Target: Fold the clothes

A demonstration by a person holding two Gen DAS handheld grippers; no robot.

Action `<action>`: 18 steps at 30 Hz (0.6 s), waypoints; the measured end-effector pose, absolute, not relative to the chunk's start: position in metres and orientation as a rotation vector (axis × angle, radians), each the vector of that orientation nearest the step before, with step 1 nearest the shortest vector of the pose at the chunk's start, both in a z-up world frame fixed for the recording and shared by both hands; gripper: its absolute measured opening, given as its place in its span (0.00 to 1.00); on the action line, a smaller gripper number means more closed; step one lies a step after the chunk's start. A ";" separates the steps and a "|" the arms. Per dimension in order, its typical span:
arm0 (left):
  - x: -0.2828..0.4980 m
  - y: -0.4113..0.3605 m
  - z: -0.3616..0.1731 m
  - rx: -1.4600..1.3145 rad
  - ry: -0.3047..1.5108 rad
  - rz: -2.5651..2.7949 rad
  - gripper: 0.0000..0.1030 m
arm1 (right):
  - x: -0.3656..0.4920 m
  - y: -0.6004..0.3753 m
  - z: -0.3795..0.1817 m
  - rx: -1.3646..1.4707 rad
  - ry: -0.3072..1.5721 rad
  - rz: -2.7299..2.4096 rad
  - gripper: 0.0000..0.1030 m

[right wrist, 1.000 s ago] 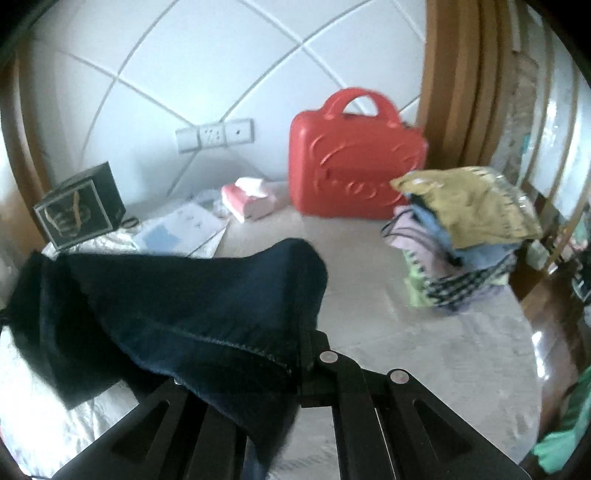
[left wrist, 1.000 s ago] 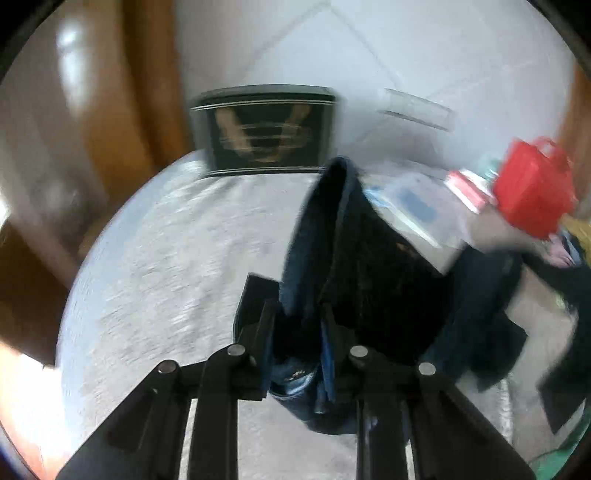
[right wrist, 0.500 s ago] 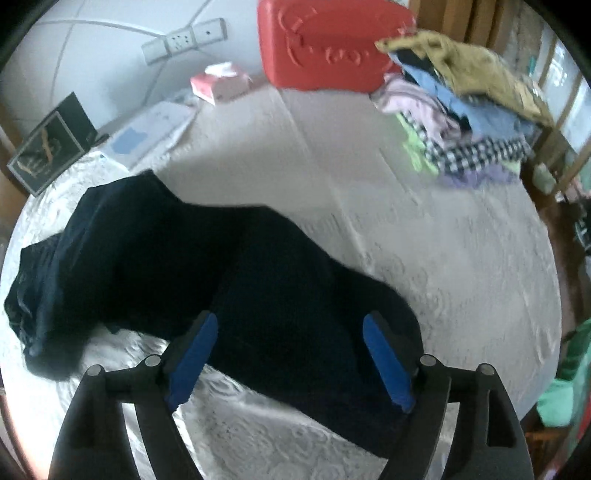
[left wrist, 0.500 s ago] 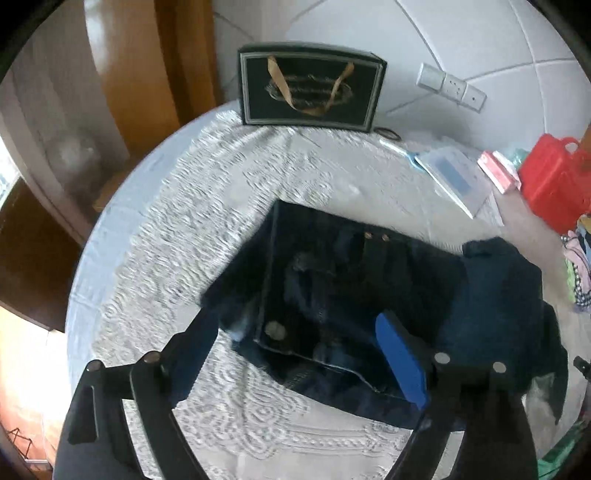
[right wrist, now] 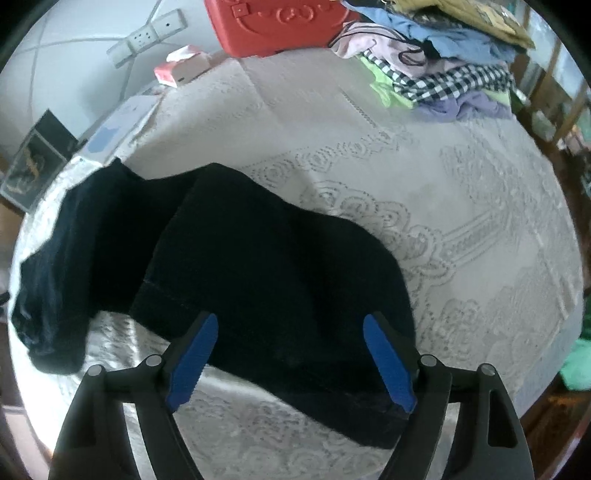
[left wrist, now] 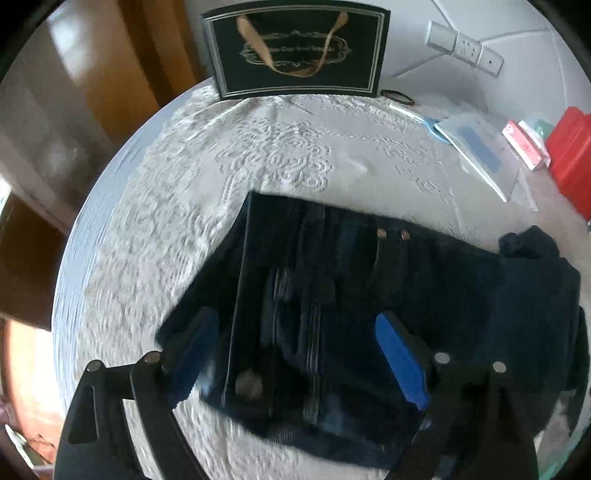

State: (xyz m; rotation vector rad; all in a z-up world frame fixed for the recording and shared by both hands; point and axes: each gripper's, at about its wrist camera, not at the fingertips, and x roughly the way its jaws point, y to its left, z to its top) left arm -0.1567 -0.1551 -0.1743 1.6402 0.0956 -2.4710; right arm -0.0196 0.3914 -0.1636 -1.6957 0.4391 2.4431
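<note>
Both grippers held the dark blue jeans (left wrist: 354,302) up in the air a moment ago, and now the jeans lie flat on the table. They rest on the white lace tablecloth (left wrist: 207,192), with the waist and its metal button (left wrist: 248,384) under the left gripper (left wrist: 299,354). Its jaws stand wide, with nothing pinched between them. The right gripper (right wrist: 291,358) hangs over the leg end (right wrist: 280,280). Its jaws opened wide, have just been closing a little, and press on nothing. Near the wall stand a black gift bag (left wrist: 295,48) and a red case (right wrist: 273,22). A pile of mixed clothes (right wrist: 443,62) sits beside the case.
</note>
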 end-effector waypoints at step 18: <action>-0.205 -0.198 -0.235 1.673 0.102 -2.472 0.85 | -0.148 0.253 -0.161 -1.840 0.502 2.674 0.84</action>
